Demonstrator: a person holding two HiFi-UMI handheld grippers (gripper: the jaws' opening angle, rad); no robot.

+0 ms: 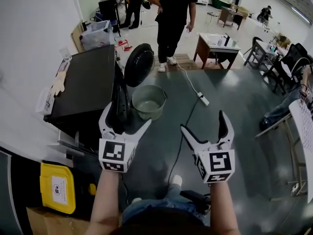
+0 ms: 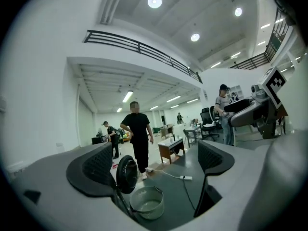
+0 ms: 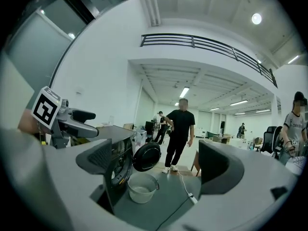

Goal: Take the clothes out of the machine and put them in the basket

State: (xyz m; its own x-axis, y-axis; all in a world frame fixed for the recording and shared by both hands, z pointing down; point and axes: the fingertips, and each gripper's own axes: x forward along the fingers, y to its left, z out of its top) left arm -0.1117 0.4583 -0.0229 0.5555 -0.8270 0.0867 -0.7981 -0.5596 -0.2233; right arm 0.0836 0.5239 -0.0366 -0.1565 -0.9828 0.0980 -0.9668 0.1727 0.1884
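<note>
A black front-loading washing machine [image 1: 83,87] stands at the left with its round door [image 1: 139,64] swung open. A grey-green bucket-like basket [image 1: 149,102] sits on the dark floor right in front of the door and looks empty. No clothes show in any view. The drum opening [image 3: 114,163] is dark inside. My left gripper [image 1: 126,117] hovers open and empty over the machine's front corner, just short of the basket [image 2: 147,202]. My right gripper [image 1: 204,122] is open and empty too, further right over the floor. It looks toward the basket [image 3: 142,187] and the door [image 3: 147,156].
A white power strip [image 1: 203,100] with its cable lies on the floor right of the basket. A person in black [image 1: 171,18] stands behind the door, beside a small wooden table [image 1: 215,45]. A yellow box [image 1: 57,187] sits at the near left, and office chairs [image 1: 274,67] at the right.
</note>
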